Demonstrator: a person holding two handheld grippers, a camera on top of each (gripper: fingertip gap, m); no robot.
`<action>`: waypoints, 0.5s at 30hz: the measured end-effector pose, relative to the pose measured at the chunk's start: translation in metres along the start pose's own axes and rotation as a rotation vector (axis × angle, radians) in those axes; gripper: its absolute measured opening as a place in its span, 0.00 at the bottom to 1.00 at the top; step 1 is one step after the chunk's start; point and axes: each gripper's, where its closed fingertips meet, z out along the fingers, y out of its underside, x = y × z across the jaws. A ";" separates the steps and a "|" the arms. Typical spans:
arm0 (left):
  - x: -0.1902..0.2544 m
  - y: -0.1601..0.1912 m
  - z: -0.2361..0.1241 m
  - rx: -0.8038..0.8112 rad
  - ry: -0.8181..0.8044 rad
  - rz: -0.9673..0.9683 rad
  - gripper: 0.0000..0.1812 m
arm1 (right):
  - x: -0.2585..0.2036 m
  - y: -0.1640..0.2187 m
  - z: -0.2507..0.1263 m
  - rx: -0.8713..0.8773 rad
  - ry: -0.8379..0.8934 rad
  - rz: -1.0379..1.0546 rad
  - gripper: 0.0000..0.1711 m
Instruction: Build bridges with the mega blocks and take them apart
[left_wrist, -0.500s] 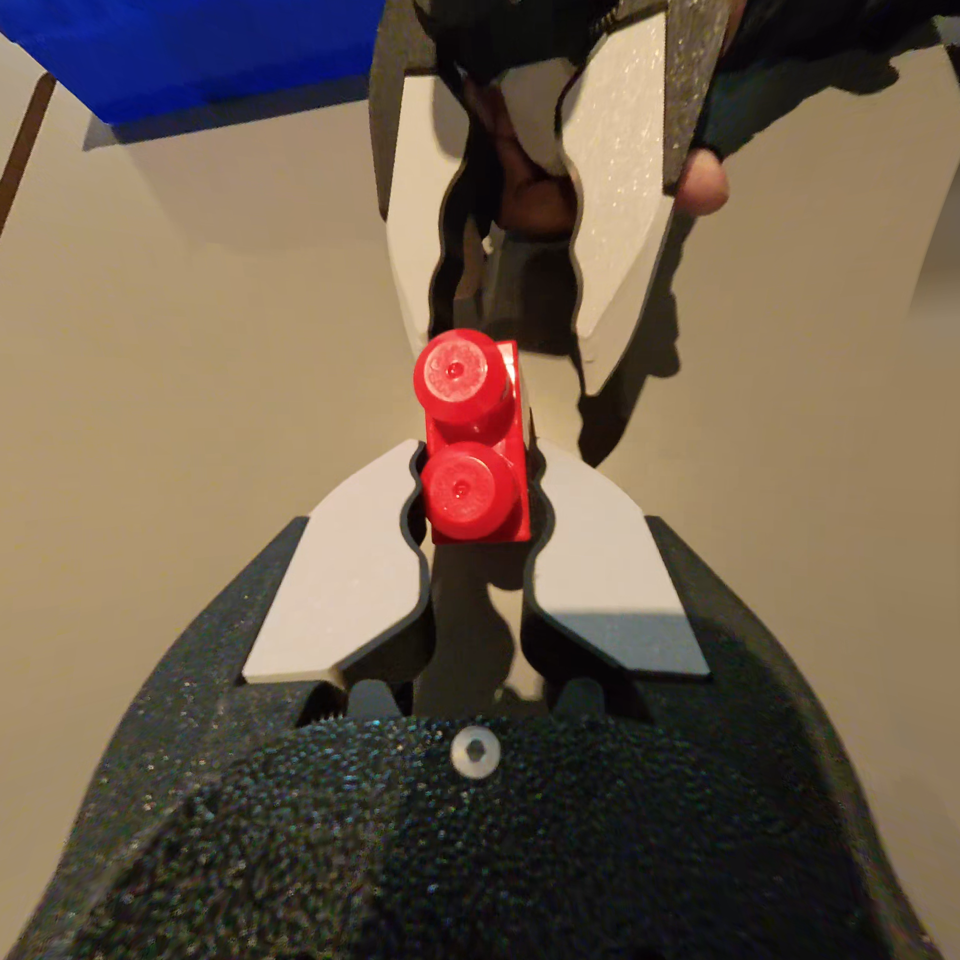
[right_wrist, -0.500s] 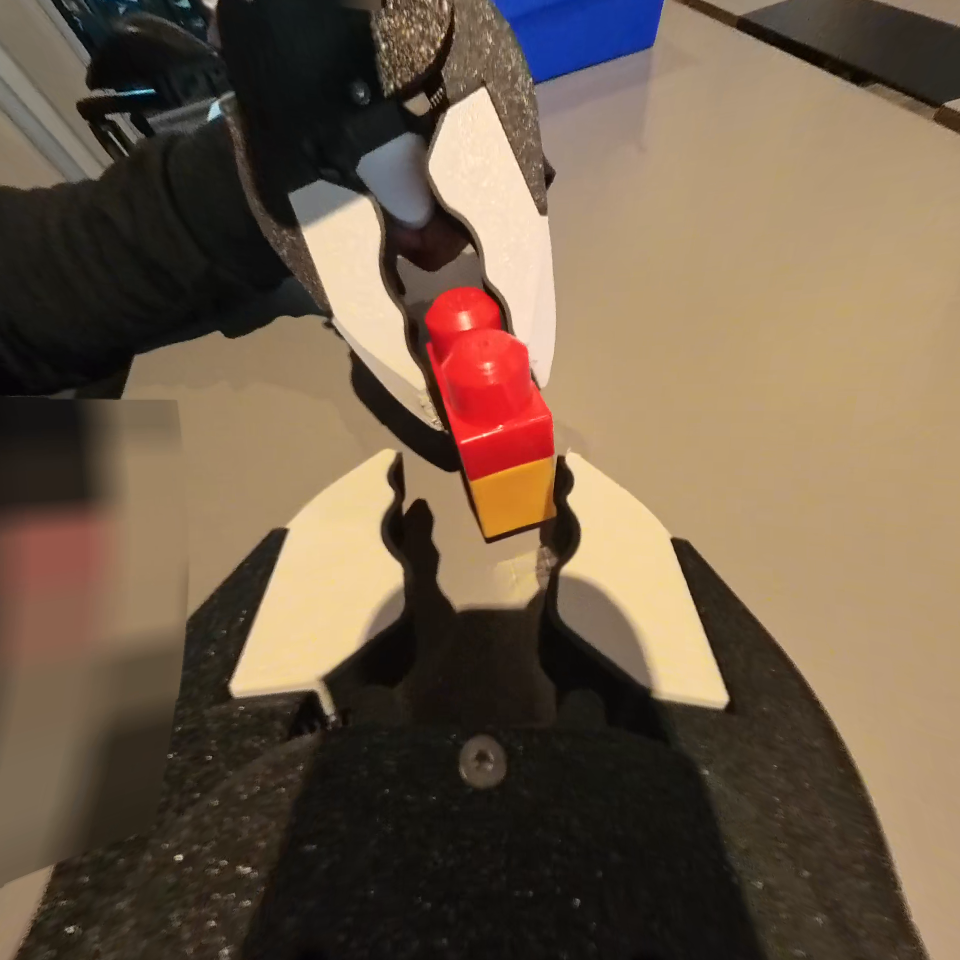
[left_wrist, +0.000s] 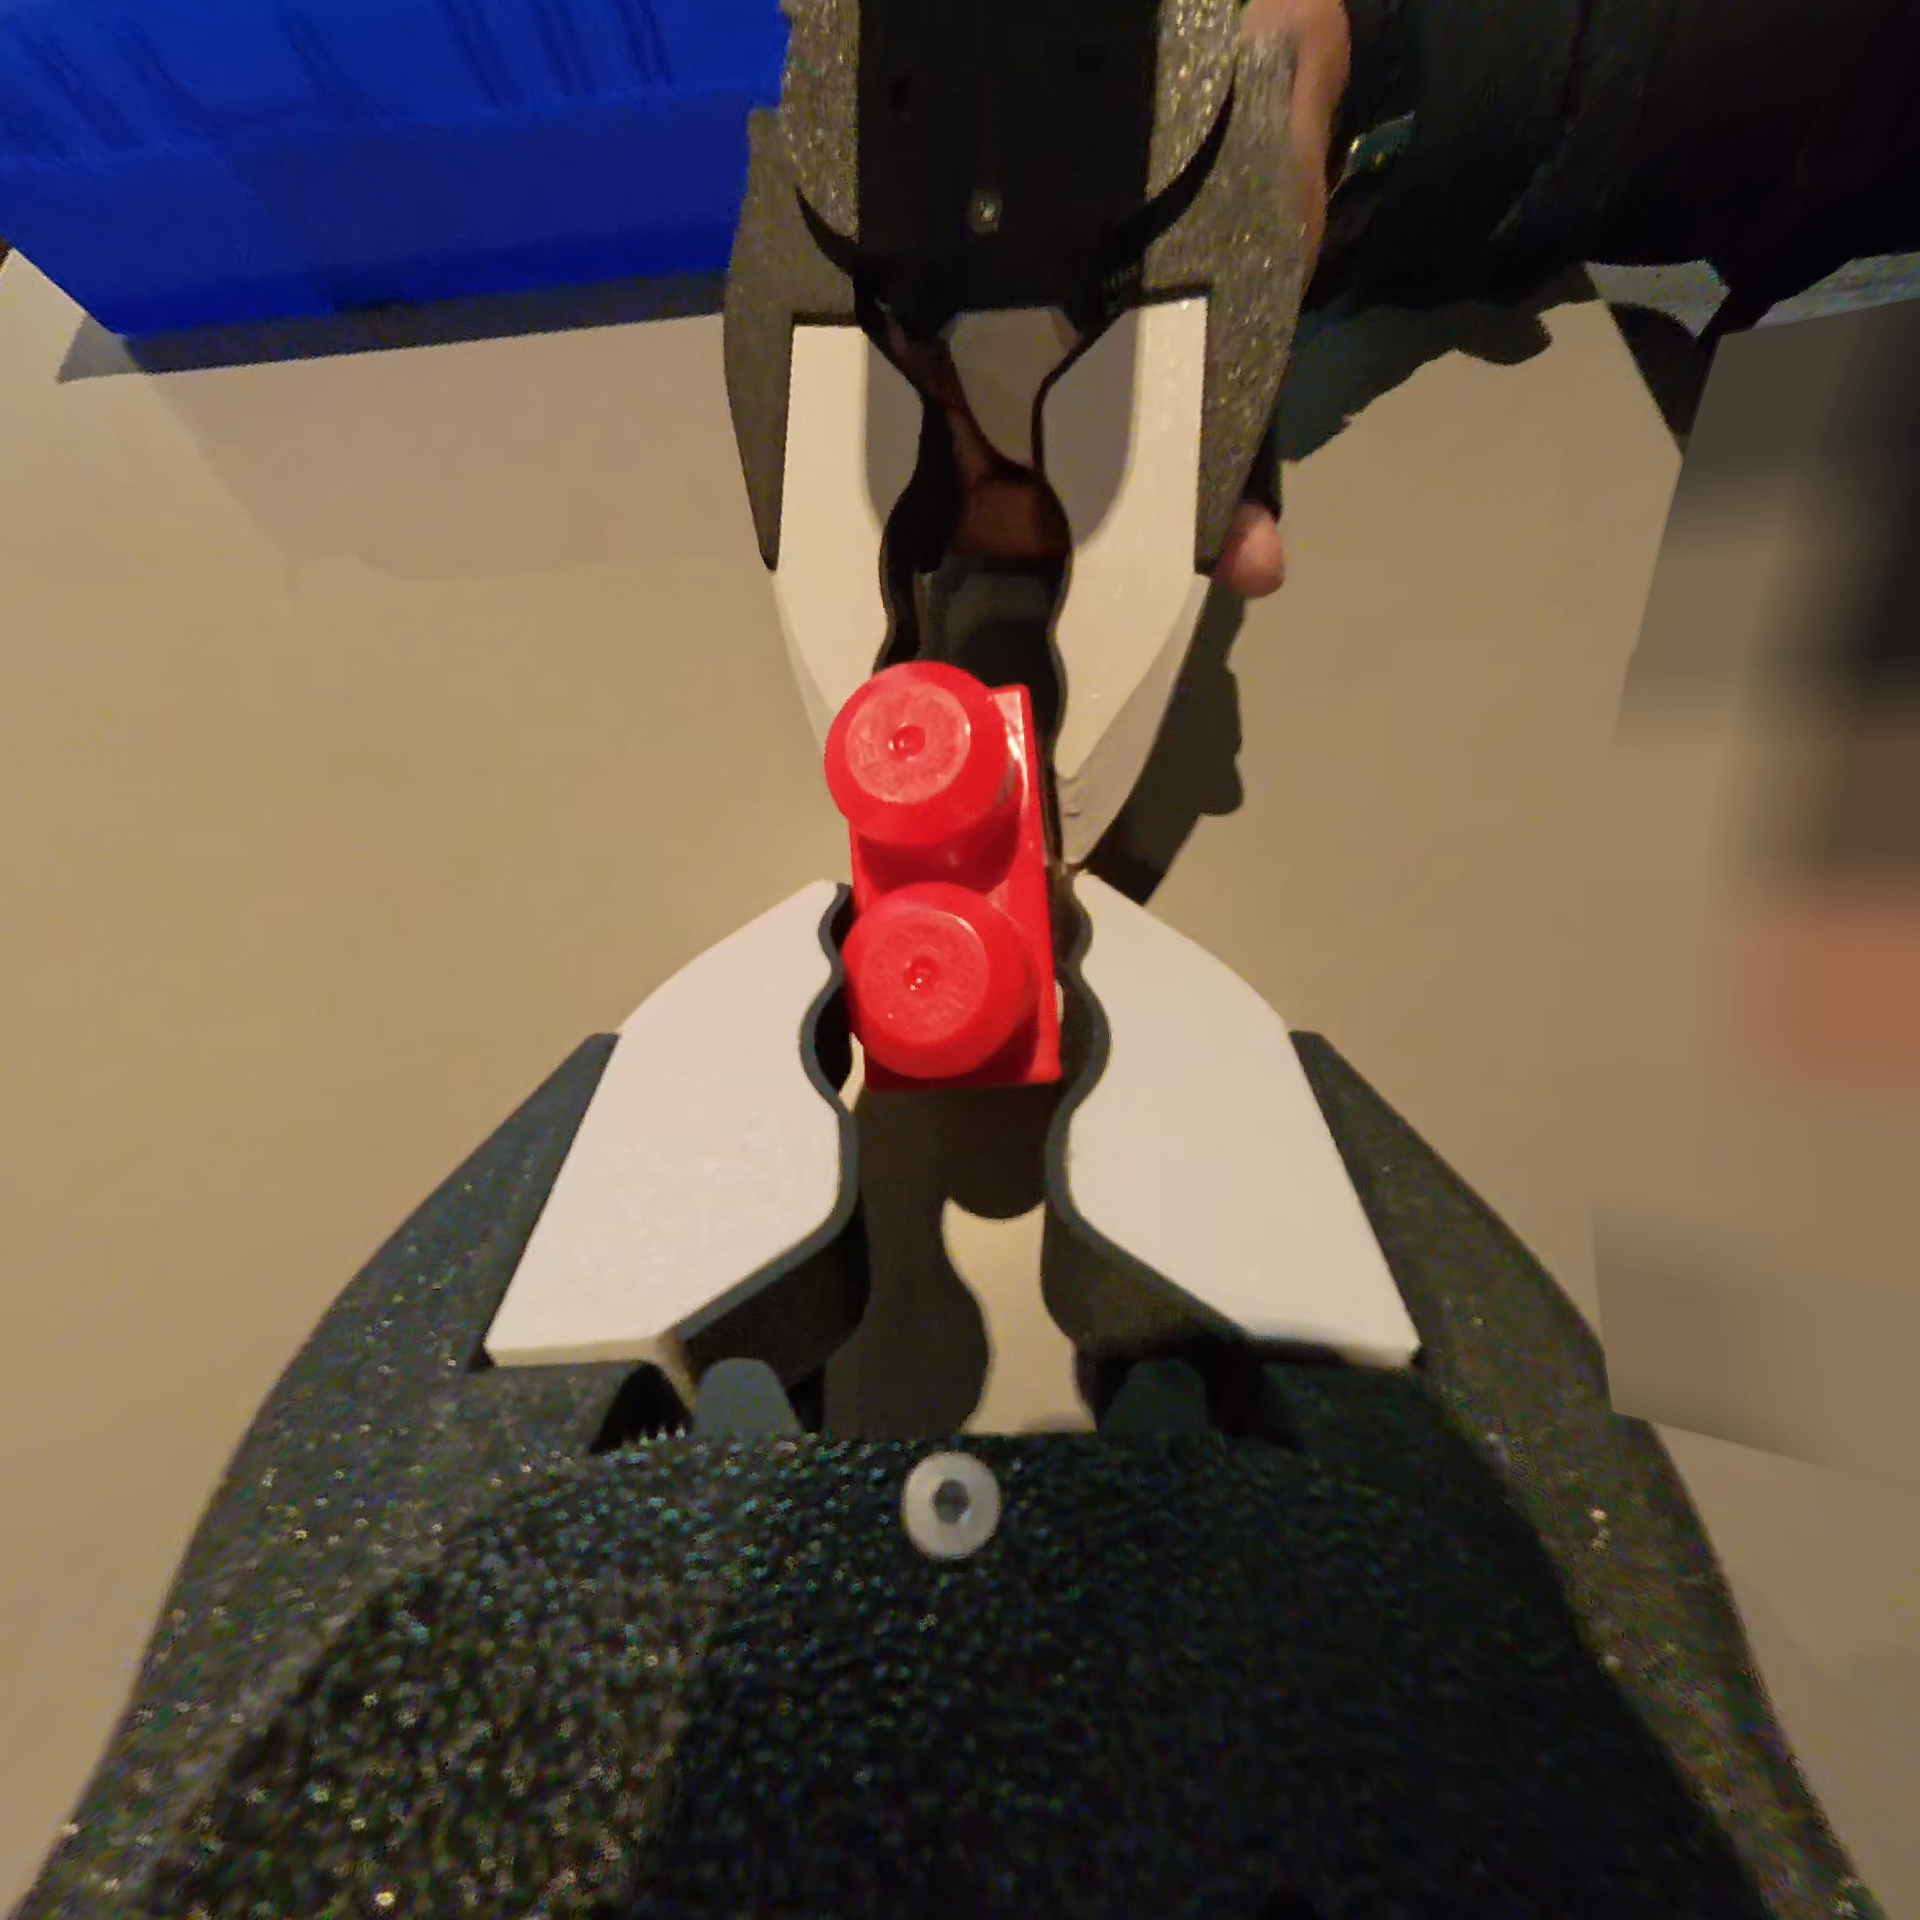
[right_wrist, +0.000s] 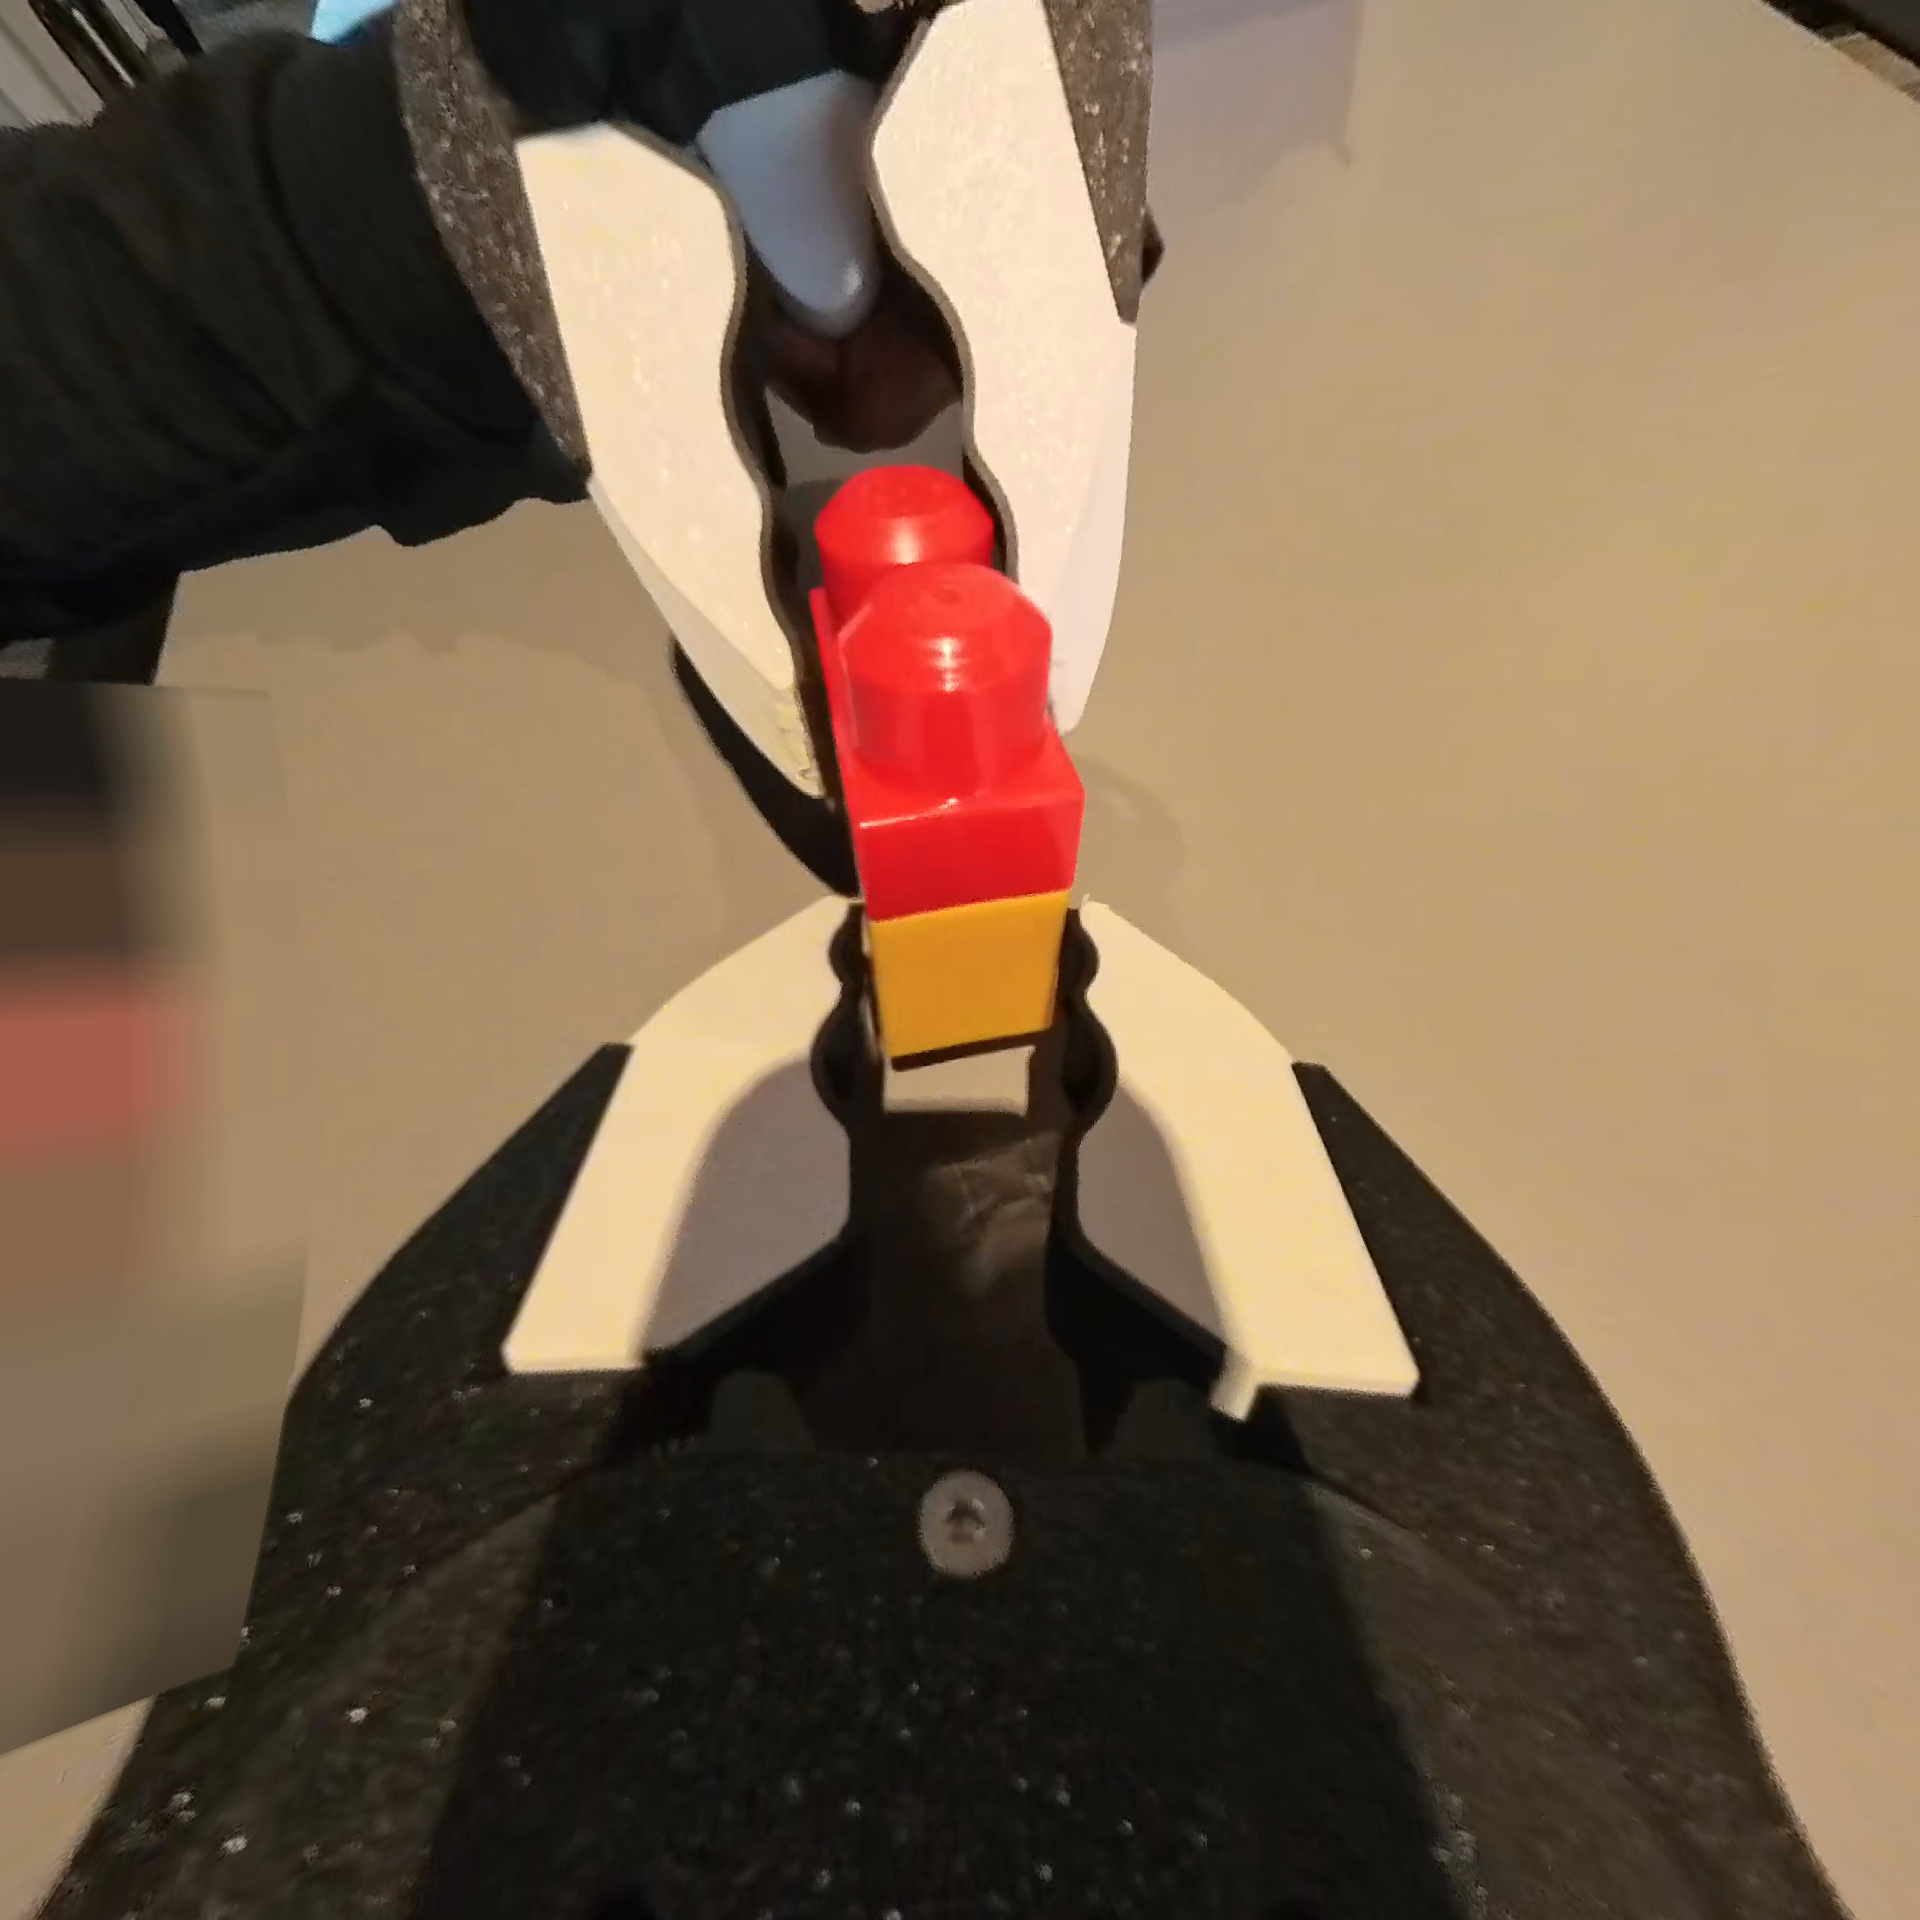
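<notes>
While left gripper (left_wrist: 956, 997) clamps red block (left_wrist: 951, 894), right gripper (right_wrist: 966, 977) clamps half-hidden yellow block (right_wrist: 966, 977)

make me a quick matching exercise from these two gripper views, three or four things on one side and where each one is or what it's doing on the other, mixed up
Things:
1. red block
2. yellow block
3. blue bin
4. left gripper

Descriptions:
A. at the table's far edge, in the left wrist view
B. shut on the red block
C. on top, two studs up
D. under the red block, between the right gripper's fingertips

Pairs: 1-C, 2-D, 3-A, 4-B
</notes>
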 end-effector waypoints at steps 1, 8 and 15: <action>0.000 0.000 0.000 0.012 0.010 -0.019 0.20 | 0.000 0.000 0.000 0.002 0.002 -0.003 0.21; 0.002 -0.004 0.005 0.100 0.125 -0.180 0.19 | 0.002 0.007 -0.005 -0.036 0.042 -0.089 0.21; 0.004 -0.005 0.004 0.142 0.194 -0.249 0.19 | 0.006 0.005 -0.011 -0.062 0.148 -0.281 0.20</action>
